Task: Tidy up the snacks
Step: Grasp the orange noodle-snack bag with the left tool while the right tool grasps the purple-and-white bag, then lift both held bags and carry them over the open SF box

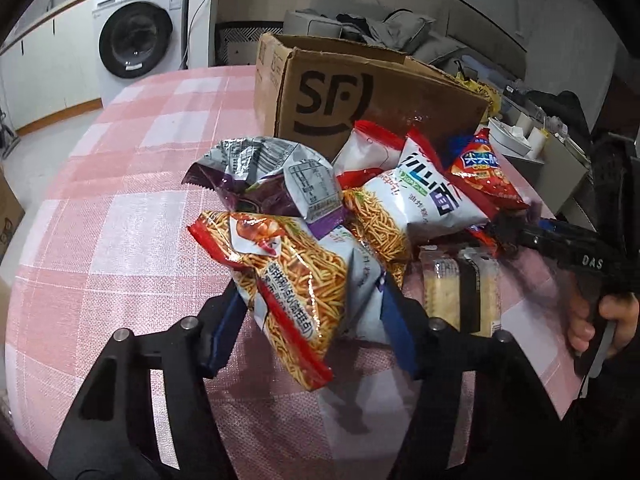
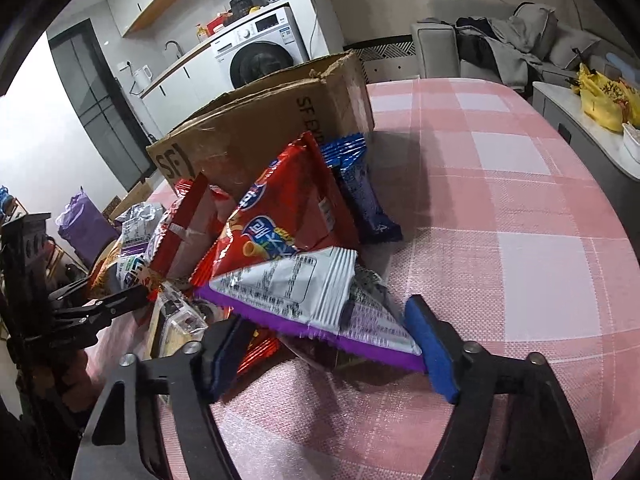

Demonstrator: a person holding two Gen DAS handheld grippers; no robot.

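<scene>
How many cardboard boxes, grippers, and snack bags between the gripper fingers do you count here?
Cardboard box: 1
Grippers: 2 (left gripper, right gripper)
Bags in grippers: 2 (noodle snack bag, purple-and-silver bag)
Total: 5

a white washing machine [image 1: 138, 34] stands under a counter against the far wall, with bottles and a red pack on its top. beside it in the right wrist view, a white kettle [image 2: 143, 75] sits on the counter near a tap. a grey sofa [image 2: 472, 46] behind the table carries heaped grey clothes [image 2: 516, 54]. a yellow bag [image 2: 604, 98] lies on a low side table at right. a purple bag [image 2: 84, 224] stands on the floor at left.
</scene>
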